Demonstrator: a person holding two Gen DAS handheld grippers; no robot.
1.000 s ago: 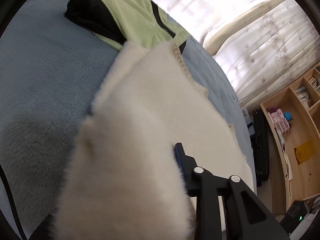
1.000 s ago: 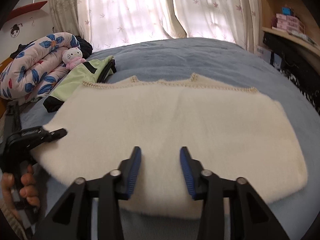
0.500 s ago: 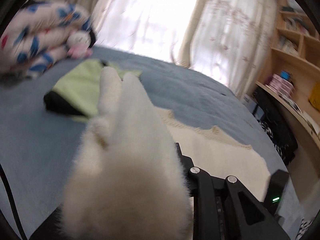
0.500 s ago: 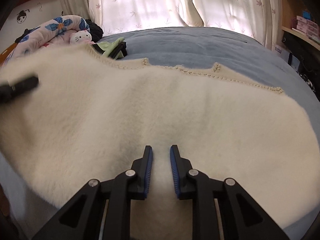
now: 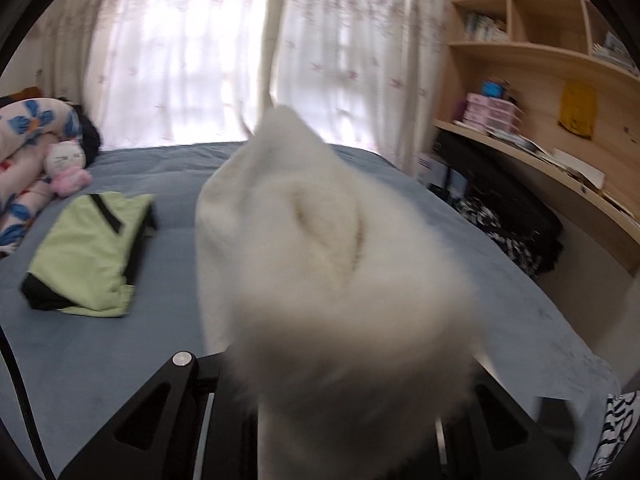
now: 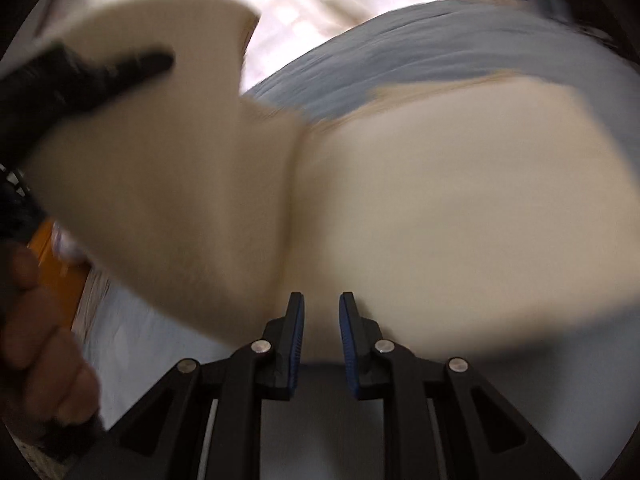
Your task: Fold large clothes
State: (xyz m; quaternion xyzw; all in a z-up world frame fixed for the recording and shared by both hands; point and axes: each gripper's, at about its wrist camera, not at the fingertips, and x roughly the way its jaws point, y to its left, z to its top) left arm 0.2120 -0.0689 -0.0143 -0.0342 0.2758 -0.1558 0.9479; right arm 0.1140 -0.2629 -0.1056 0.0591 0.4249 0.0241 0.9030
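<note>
Cream fleece garment (image 5: 320, 280) drapes over the blue bed (image 5: 120, 340), one end lifted in the left tongs (image 5: 344, 392); right tongs (image 6: 321, 320) pinch its near edge, having just closed. Beyond the bed, wooden shelves (image 5: 540, 60) hold books.

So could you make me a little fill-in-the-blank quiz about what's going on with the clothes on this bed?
1. The fluffy garment lifted by the left gripper is ____ in colour.
2. The folded green garment lies on a ____ bed cover.
3. A pink and white ____ toy sits by the flowered quilt.

Missing words: cream; blue; plush
</note>
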